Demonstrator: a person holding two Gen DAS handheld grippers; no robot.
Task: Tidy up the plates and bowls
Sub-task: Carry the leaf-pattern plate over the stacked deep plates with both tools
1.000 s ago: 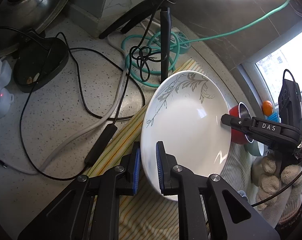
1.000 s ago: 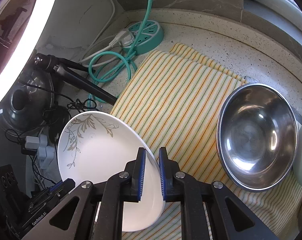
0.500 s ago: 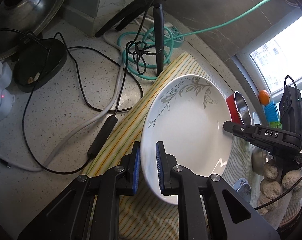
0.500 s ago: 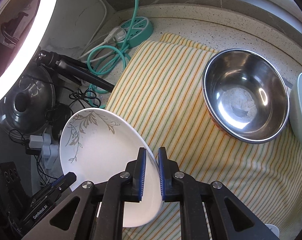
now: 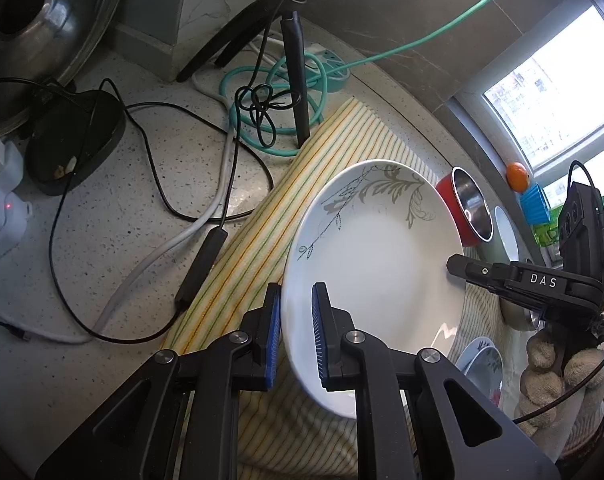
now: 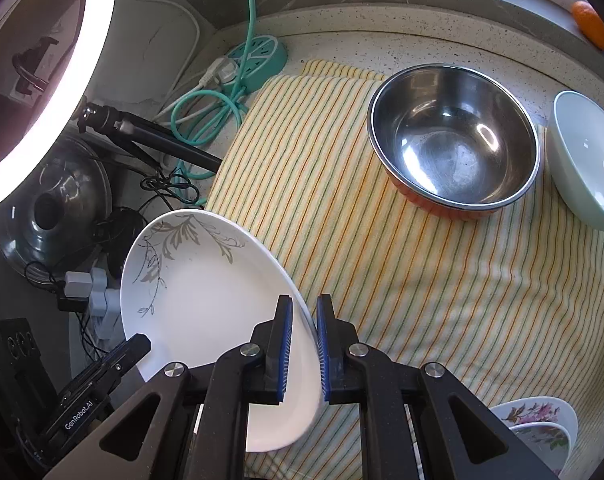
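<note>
The white plate (image 5: 373, 248), glossy, with a grey leaf-sprig motif along its rim, is clamped tilted at opposite edges by the left hand-held gripper (image 5: 296, 332) and right hand-held gripper (image 6: 303, 344).

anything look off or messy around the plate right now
The white plate is intact, held tilted above the striped cloth by the left gripper and right gripper on opposite rims. The only mess is the tangle of cables on the counter beside the cloth.
</note>
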